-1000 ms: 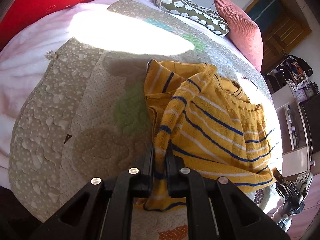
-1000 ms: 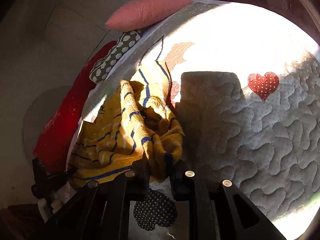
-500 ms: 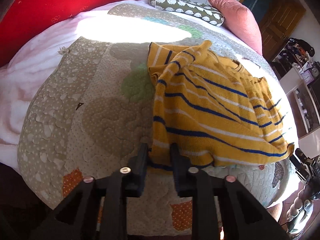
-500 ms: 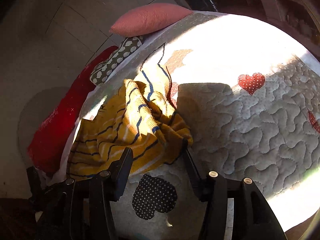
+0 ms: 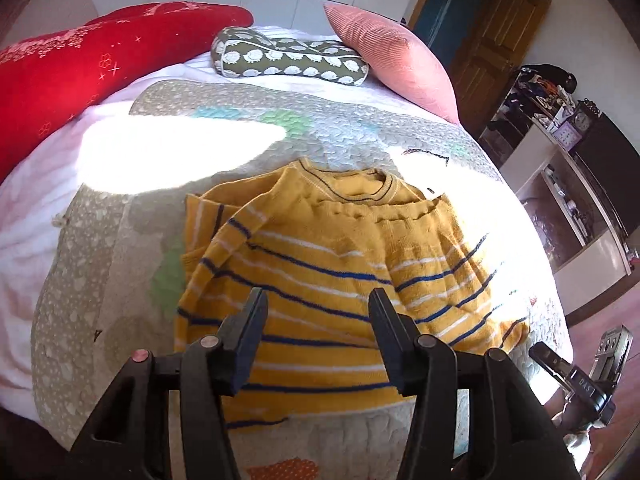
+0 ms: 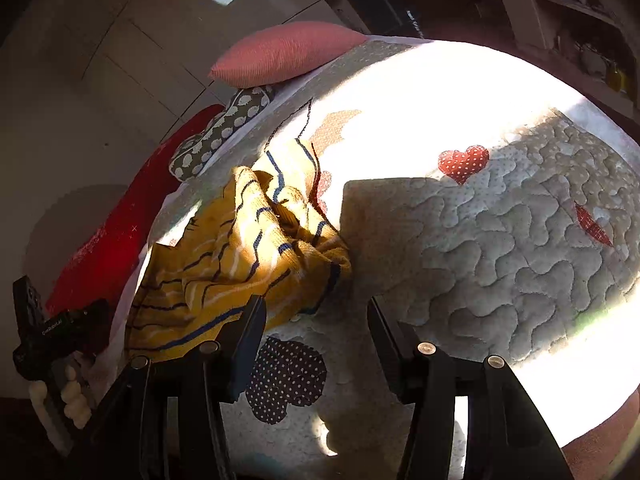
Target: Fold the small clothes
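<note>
A small yellow sweater with blue and white stripes lies folded on the quilted bedspread, collar at the far side. My left gripper is open and empty, jaws wide apart just above the sweater's near hem. In the right wrist view the sweater lies bunched at the left. My right gripper is open and empty, above the quilt beside the sweater's near corner.
A red cushion, a green patterned bolster and a pink pillow lie at the bed's head. Shelves and a door stand to the right. The right gripper shows past the bed edge; the left one likewise.
Both grippers let go of the sweater and opened wide. The lifted part dropped flat onto the sweater. Both grippers drew back a little.
</note>
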Motion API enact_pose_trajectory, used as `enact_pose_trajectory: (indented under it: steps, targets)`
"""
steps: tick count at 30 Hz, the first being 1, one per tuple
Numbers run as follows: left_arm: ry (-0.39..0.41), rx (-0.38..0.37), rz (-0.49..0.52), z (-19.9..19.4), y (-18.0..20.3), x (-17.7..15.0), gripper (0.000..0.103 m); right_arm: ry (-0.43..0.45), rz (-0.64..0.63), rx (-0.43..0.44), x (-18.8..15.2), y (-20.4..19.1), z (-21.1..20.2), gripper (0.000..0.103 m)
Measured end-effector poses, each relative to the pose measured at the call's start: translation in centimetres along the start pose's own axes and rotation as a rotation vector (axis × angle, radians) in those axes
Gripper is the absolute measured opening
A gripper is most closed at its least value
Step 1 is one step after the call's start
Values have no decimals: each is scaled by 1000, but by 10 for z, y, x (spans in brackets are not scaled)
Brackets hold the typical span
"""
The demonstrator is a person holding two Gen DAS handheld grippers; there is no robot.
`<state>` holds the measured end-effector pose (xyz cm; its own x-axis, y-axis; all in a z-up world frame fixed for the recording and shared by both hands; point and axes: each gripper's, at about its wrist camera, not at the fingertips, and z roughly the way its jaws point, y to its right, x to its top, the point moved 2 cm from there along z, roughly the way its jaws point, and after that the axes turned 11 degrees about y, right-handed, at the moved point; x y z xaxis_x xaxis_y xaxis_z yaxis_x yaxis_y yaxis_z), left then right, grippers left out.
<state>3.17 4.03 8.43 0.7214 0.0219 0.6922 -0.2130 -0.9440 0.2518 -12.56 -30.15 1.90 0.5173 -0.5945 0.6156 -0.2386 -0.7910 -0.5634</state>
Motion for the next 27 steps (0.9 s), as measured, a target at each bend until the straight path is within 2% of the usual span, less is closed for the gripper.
enact_pose_trajectory:
  steps: [2,3,6,7,8,11,14,17,20,22,24,26,27]
  targets:
    - [-52,9,-23,39,4,11,51,-30,-11,8,-7,-4,10,57]
    - [-81,37,-38,58,0,15,51,-43,-10,11,-9,-5,14,57]
    - [-112,246,-49,96,-32,24,47,-57,8,17,-7,0,17,57]
    - [-122,301,-55,104,-47,24,42,-50,17,25,-3,3,15,57]
    - [-137,323,-73,108,-61,22,35,-40,23,30,2,6,13,57]
    - [-122,249,-135,108,-84,13,34,-12,15,30,23,9,12,57]
    - [-96,256,-80,104,-77,9,34,-5,-12,46,53,-1,27,57]
    - [-75,257,-63,105,-74,7,34,1,-44,116,85,-28,49,57]
    - [-48,244,-71,107,-76,4,36,-83,-19,290,97,-62,80,57]
    - [-24,242,-57,107,-76,1,36,-179,-5,355,91,-78,110,57]
    - [-6,246,-35,106,-74,-1,37,-233,-10,297,81,-78,142,57]
    - [4,248,-23,106,-72,-2,37,-236,-34,181,76,-63,171,51]
    - [8,247,-20,106,-72,-2,37,-212,-42,144,78,-55,178,39]
